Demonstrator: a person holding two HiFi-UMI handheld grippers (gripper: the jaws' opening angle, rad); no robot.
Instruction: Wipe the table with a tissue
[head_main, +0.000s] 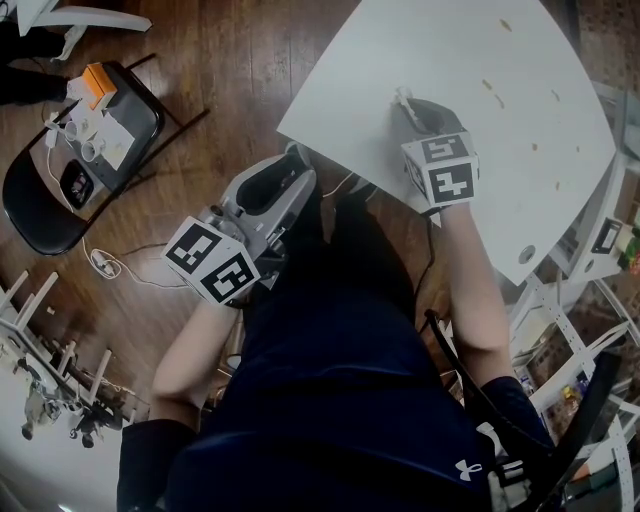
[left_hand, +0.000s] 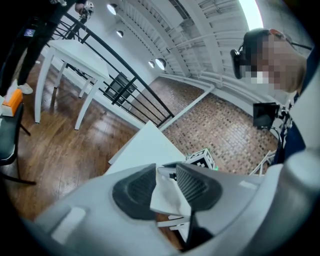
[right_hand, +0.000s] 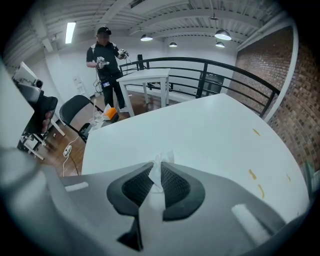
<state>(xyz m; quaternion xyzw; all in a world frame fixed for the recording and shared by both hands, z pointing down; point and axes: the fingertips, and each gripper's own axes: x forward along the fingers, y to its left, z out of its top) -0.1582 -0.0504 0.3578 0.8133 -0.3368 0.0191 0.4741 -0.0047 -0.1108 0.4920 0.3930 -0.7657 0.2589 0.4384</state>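
**Right gripper view: tissue clamped, ready to wipe**

I have the right gripper closed tight on the tissue, and its tuft pokes past the pads just over the white table. I judge wiping is the step in hand. Next I press down and sweep toward the yellowish smears. The left gripper hangs off the near corner, jaws apart and holding nothing. Bare tabletop lies ahead, and the near edge is close behind.

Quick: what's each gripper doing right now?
Left gripper: white sheet between jaws; grip cannot be told.
Right gripper: closed on the tissue.
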